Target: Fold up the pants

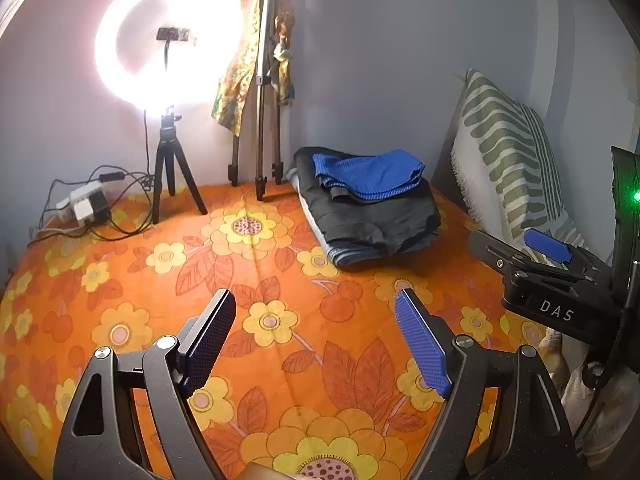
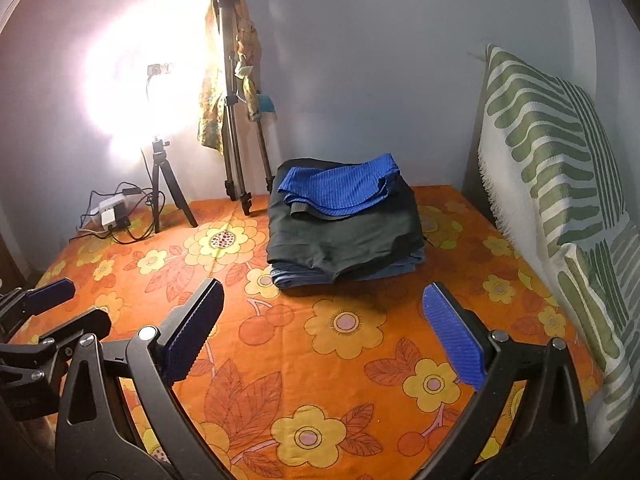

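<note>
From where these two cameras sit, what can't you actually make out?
- Lower garments in the stack of clothes: both views, covered by the blue piece and the dark one.
- Ring light and the device on it: both views, washed out by glare.
- Pillow: right wrist view, cut off by the edge.

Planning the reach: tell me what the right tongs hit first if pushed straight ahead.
Probably the stack of folded clothes on the orange floral sheet. The right tongs, open and empty, point at its near edge; depth is uncertain, and bare sheet lies between.
</note>
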Tool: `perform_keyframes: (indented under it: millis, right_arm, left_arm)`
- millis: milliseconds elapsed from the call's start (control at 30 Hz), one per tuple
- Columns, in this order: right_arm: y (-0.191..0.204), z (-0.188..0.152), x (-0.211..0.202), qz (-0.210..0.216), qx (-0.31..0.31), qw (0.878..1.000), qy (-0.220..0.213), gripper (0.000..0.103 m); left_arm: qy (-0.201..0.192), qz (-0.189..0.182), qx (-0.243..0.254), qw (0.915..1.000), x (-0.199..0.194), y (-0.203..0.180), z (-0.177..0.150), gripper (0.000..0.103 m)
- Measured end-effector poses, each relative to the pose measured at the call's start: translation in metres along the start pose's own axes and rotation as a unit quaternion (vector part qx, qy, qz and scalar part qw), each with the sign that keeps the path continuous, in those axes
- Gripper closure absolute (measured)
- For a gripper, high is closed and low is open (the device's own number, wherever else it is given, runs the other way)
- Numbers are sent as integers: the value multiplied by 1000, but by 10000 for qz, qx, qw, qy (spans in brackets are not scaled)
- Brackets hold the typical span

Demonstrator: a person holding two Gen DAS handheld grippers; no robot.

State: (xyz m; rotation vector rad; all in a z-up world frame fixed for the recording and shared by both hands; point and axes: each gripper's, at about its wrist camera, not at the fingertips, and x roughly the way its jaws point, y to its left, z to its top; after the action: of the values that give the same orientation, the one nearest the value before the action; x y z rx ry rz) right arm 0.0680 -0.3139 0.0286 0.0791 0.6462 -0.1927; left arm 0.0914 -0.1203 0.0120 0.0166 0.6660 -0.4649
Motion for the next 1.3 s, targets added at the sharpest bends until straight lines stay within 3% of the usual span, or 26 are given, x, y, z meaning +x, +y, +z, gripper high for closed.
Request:
perform_keyframes:
  millis: [800, 1300]
  right_arm:
    - [8, 2, 0, 23, -147, 9999, -69, 1]
    - [12, 3, -1, 49, -226, 9997, -89, 1]
  left_arm:
    - [173, 189, 158, 9995, 4, -11, -6, 21]
    - [82, 303, 262, 9992, 3, -13, -8, 21]
